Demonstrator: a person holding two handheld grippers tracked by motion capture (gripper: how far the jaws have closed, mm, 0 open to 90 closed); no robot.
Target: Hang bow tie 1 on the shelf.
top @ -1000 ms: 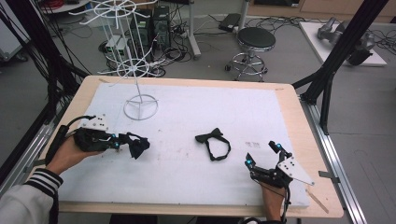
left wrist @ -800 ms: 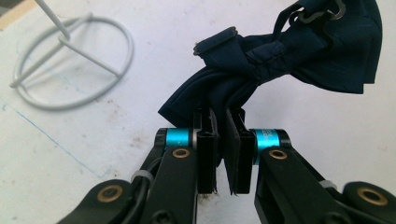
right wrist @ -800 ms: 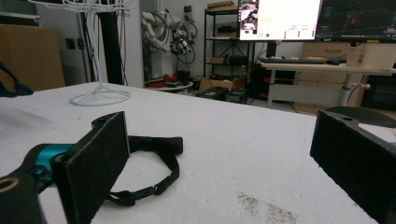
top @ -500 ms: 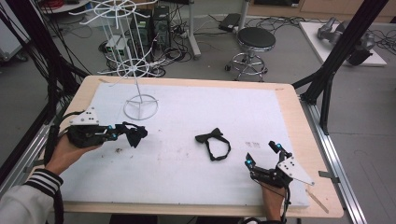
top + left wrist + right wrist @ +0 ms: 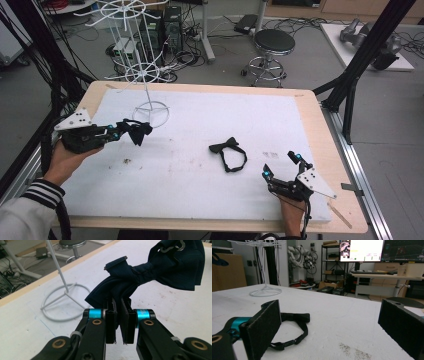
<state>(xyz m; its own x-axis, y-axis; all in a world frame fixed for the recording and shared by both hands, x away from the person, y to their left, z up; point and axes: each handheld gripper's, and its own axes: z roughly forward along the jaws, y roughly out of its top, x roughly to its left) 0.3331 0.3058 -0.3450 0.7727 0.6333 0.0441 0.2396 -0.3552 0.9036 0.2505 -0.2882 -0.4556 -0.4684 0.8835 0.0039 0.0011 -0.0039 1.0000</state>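
Left of the white wire stand (image 5: 145, 75), the left gripper (image 5: 116, 133) hangs above the table (image 5: 310, 115), its jaws clenched on one wing of a dark bow tie (image 5: 136, 131), which is lifted just beside the stand's ring base. Right of the stand, a second bow tie (image 5: 227, 153) lies flat on the white mat with its strap looped. Farther right, near the mat's front edge, the right gripper (image 5: 281, 166) rests with jaws spread wide, grasping nothing.

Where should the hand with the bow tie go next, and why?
Probably up toward the white wire rack. The left gripper is shut on a dark bow tie, held above the table beside the rack's base, so hanging it looks like the aim.
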